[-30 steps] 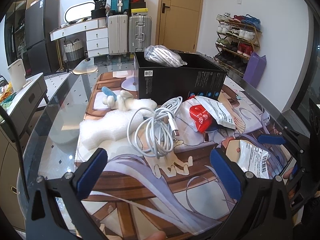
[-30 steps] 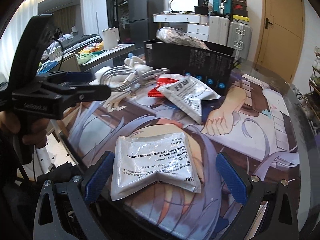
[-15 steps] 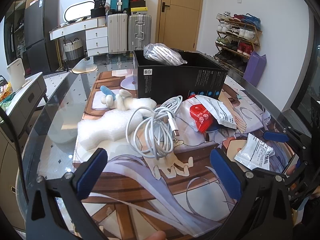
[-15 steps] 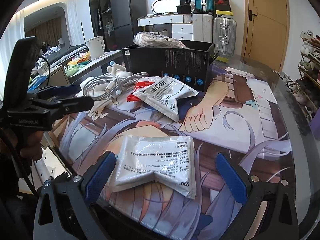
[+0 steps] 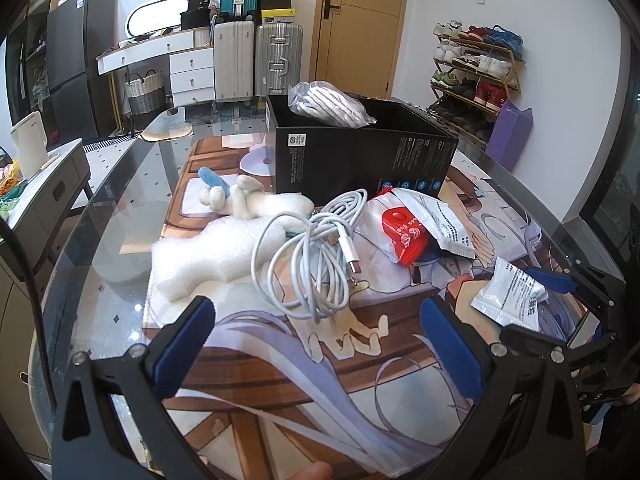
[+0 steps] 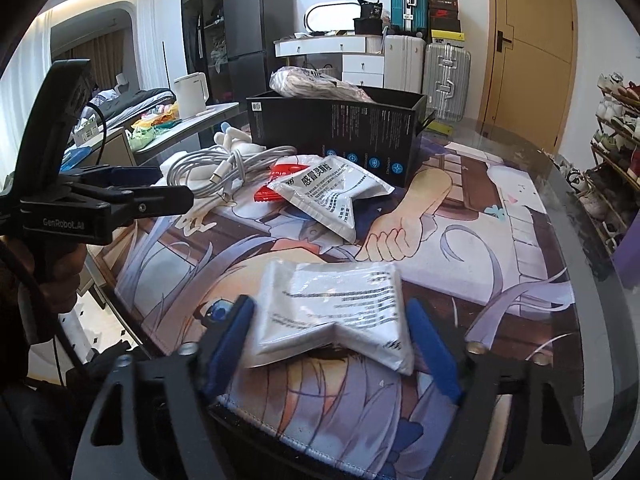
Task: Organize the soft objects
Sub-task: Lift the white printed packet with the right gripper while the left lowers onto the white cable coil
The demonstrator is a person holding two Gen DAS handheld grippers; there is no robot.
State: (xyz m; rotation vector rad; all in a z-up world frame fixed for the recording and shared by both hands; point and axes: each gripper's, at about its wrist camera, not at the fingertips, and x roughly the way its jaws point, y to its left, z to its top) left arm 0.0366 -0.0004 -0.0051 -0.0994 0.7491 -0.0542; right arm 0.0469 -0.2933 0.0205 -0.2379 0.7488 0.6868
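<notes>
The right gripper is closing its blue jaws around a white printed packet lying on the illustrated mat at the near edge of a glass table; the pads sit at the packet's two sides, and the frames do not settle whether they already press on it. It points downward at a slant over the mat.

The left gripper hangs wide open with nothing between its fingers, angled down toward a coil of white cable. A hand grips its handle at the left of the right-wrist view.

Beyond the cable lie a white foam strip, a white plush toy, a red packet and a second white packet, all before an open black box holding a clear bag of white items.
</notes>
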